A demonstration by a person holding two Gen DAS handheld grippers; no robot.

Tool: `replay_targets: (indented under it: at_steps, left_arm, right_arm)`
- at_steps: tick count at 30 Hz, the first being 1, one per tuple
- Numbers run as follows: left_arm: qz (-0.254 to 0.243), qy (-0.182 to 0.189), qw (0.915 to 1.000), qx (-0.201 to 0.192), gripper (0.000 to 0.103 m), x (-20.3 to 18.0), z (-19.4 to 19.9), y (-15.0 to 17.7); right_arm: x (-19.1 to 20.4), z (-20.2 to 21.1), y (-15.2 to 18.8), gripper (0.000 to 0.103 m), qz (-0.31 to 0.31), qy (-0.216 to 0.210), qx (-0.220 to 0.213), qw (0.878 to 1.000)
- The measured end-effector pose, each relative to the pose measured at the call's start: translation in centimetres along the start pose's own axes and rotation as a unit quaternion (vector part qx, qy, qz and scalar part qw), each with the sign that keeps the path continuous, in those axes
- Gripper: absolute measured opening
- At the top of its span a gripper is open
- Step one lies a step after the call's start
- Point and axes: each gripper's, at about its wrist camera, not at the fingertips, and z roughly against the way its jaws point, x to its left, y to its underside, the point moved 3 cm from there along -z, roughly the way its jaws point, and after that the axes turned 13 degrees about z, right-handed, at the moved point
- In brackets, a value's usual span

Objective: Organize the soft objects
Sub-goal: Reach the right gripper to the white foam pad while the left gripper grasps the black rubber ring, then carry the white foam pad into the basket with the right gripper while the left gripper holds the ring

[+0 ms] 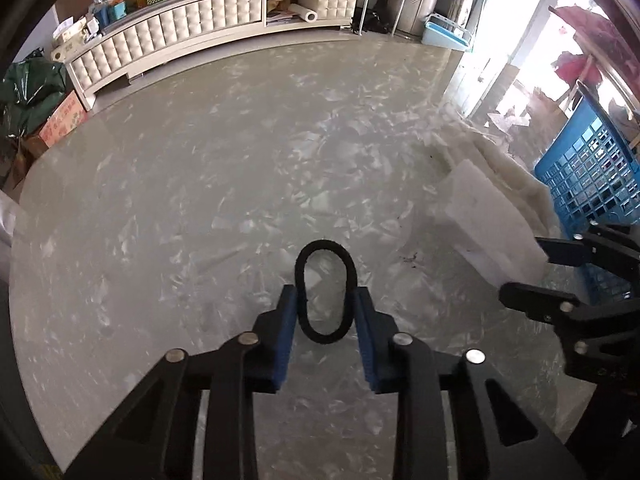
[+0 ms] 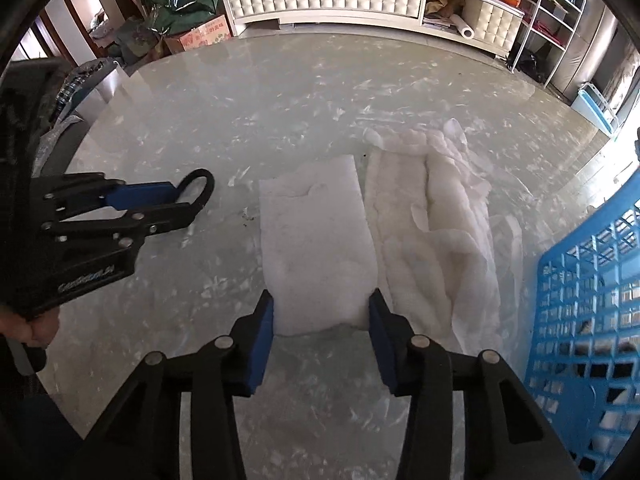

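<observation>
- Squeezing a black hair tie (image 1: 326, 292) into a narrow oval, the left gripper (image 1: 326, 300) has its blue jaws clenched against the loop's two sides, low over the glossy marbled bench (image 1: 200, 184).
- Just to the right of the hair tie lies a folded white foam pad (image 2: 316, 248); the right gripper (image 2: 322, 314) straddles its near end, jaws pressing both edges in what reads as a light grasp.
- Beyond the pad from the hair tie sit crumpled white wadding (image 2: 440, 232) and a blue plastic basket (image 2: 584, 300), the likely destination.
- The hair tie's long axis runs straight away from the left gripper, its far end poking past the jaw tips; the pad's long axis runs the same way, away from the right gripper.
- Risk: the springy loop could pop out sideways or snap back round when lifted, since only thin cord meets the pads.
- Risk: the pad, gripped only at its end, may sag, buckle or slip free, and could drag the neighbouring wadding along.
</observation>
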Motion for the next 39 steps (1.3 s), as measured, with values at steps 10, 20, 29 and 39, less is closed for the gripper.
replay_targets:
  at_steps: [10, 20, 29, 39]
  left_arm:
    - [-0.017, 0.028, 0.9995, 0.002, 0.017, -2.7, 2.8, 1.8]
    - [-0.022, 0.056, 0.9981, -0.014, 0.017, -6.2, 7.6, 3.7]
    - [-0.033, 0.068, 0.9968, -0.026, 0.017, -8.9, 10.3, 3.8]
    - [-0.059, 0.085, 0.9942, -0.030, 0.017, -13.4, 11.9, 4.1]
  right_arm:
    - [-0.7, 4.1, 1.3, 0.042, -0.006, 0.003, -0.011, 1.000]
    - [-0.9, 9.4, 3.3, 0.042, -0.008, 0.015, -0.034, 0.999]
    - [-3.3, 14.5, 4.8, 0.042, -0.021, 0.038, -0.065, 0.997]
    - [-7.9, 17.2, 7.3, 0.043, -0.055, 0.075, -0.077, 0.993]
